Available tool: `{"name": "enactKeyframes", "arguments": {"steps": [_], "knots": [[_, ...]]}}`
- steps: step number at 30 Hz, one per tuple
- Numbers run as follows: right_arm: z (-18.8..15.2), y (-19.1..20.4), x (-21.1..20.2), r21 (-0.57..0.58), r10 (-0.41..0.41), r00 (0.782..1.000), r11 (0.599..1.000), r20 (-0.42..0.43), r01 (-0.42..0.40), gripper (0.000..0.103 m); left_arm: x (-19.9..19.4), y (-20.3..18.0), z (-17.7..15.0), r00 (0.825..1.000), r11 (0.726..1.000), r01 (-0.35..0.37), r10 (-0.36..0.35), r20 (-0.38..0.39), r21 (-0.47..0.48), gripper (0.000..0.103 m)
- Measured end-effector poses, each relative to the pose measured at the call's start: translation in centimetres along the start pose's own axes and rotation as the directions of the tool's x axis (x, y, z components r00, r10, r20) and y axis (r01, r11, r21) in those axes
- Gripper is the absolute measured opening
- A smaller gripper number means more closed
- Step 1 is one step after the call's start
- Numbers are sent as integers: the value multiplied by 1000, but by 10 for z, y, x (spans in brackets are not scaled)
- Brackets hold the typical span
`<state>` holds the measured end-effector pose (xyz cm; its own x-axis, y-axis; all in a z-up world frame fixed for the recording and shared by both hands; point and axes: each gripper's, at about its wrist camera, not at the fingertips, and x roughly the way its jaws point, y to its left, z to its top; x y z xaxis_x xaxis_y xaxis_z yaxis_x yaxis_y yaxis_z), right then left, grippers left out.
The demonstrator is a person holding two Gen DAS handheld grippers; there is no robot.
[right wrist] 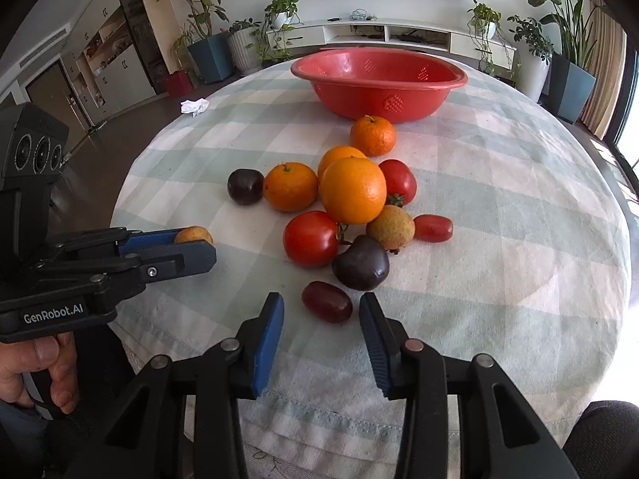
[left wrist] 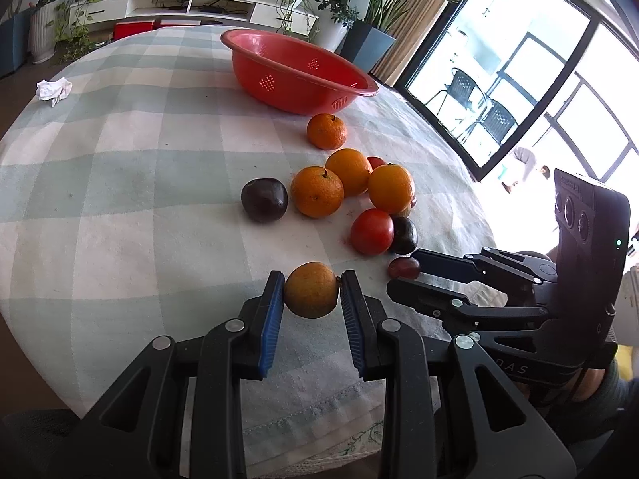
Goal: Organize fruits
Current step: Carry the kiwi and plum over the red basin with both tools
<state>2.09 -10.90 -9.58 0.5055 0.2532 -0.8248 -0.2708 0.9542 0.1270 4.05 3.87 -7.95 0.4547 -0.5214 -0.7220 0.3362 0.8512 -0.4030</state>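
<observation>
My left gripper [left wrist: 312, 279] is shut on a small yellow-orange fruit [left wrist: 311, 289], just above the checked tablecloth; that fruit also shows in the right wrist view [right wrist: 194, 234]. My right gripper [right wrist: 321, 302] is open, its pads either side of a dark red grape [right wrist: 326, 302] on the cloth. A pile of fruit lies beyond: oranges [right wrist: 353, 190], tomatoes [right wrist: 311, 238], dark plums [right wrist: 360, 264], a lychee [right wrist: 390, 226], another grape [right wrist: 433, 228]. A red colander bowl [right wrist: 377, 80] stands at the far side; no fruit shows in it.
A crumpled white tissue [left wrist: 54, 88] lies at the far left of the round table. The table's front edge [right wrist: 319, 419] is close to both grippers. Potted plants, a low white cabinet and glass doors stand beyond the table.
</observation>
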Motion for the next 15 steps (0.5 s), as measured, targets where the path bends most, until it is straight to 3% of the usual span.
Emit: {"name": "enactKeyframes", "arguments": {"steps": [4, 15], "knots": [[2, 0, 3, -24, -17, 1000, 1000, -3, 17, 42, -1, 2, -1, 1000, 1000, 7, -7, 2, 0, 27], [2, 0, 2, -73, -7, 1000, 997, -13, 6, 28, 3, -1, -3, 1000, 1000, 5, -5, -9, 10, 27]]}}
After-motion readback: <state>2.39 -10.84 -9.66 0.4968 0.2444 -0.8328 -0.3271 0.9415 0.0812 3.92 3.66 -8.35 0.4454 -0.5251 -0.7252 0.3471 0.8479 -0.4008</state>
